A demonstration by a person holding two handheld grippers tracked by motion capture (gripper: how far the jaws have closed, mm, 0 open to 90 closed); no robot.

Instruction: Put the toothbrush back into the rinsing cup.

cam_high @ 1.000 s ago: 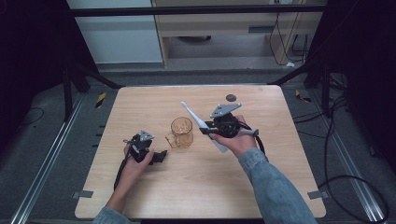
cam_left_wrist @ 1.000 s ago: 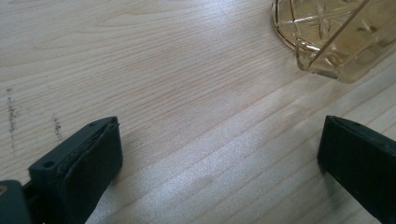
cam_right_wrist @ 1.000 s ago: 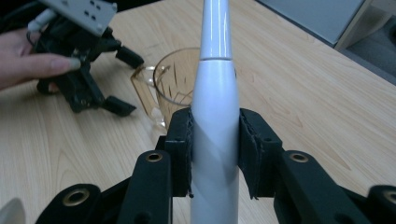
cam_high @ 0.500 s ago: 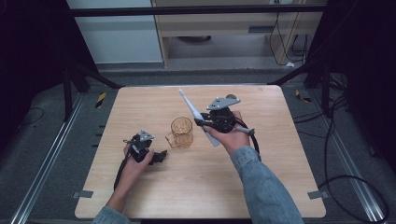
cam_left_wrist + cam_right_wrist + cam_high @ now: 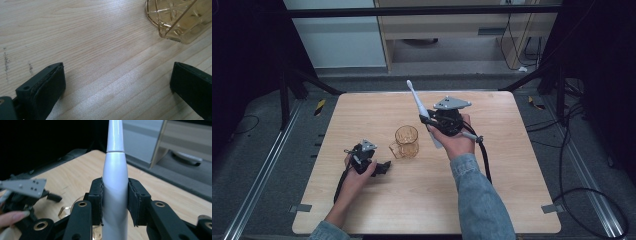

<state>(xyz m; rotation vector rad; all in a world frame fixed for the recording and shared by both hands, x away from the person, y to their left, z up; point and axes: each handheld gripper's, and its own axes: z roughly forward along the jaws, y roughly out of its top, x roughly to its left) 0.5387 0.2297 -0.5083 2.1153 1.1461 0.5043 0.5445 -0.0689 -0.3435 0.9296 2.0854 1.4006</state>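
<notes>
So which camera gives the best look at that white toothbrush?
The high view: the whole toothbrush shows there, brush head up, clamped in the right tongs. The right gripper view shows its handle close up between the pads, head cropped.

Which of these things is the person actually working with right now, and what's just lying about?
In use:
white electric toothbrush, clamped in the right tool
amber glass mug, standing beside it on the table
left tool, open, resting near the mug

Lying about:
cables on the floor
yellow-and-black object left of the table
</notes>
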